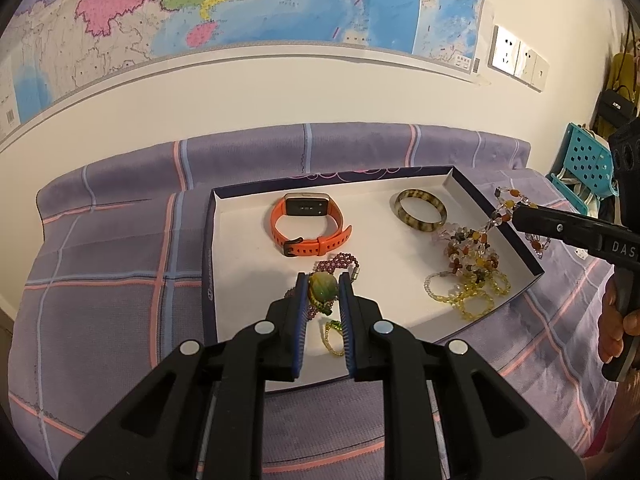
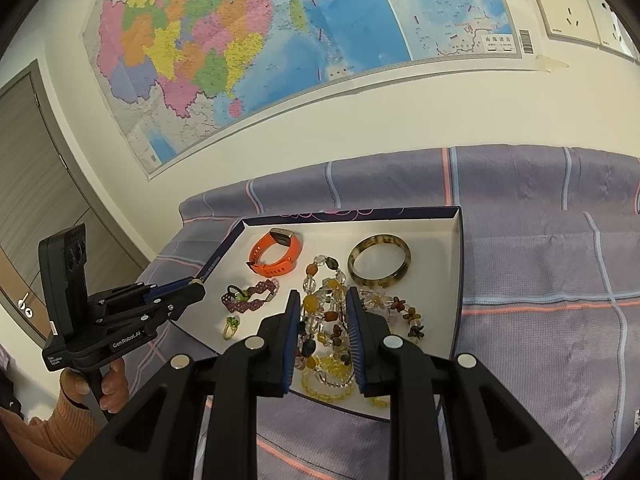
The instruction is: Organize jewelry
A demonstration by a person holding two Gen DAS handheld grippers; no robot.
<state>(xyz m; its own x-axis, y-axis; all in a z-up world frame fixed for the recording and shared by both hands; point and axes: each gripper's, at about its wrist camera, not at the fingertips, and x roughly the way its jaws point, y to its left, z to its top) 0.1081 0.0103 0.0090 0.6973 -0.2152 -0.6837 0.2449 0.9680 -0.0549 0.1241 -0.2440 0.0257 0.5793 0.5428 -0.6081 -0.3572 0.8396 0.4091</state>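
Green pendant [image 1: 322, 286] is clamped by the left gripper [image 1: 323, 292] and mixed beads [image 2: 320, 312] by the right gripper [image 2: 323, 312], likely for untangling.

Your left gripper [image 1: 324, 290] covers part of the purple bead bracelet [image 1: 338, 260], and the small ring [image 1: 334, 336] shows only between its fingers. Your right gripper [image 2: 323, 308] hides the middle of the stone necklace [image 2: 320, 304]. The map [image 1: 240, 4] lettering is too small to read.
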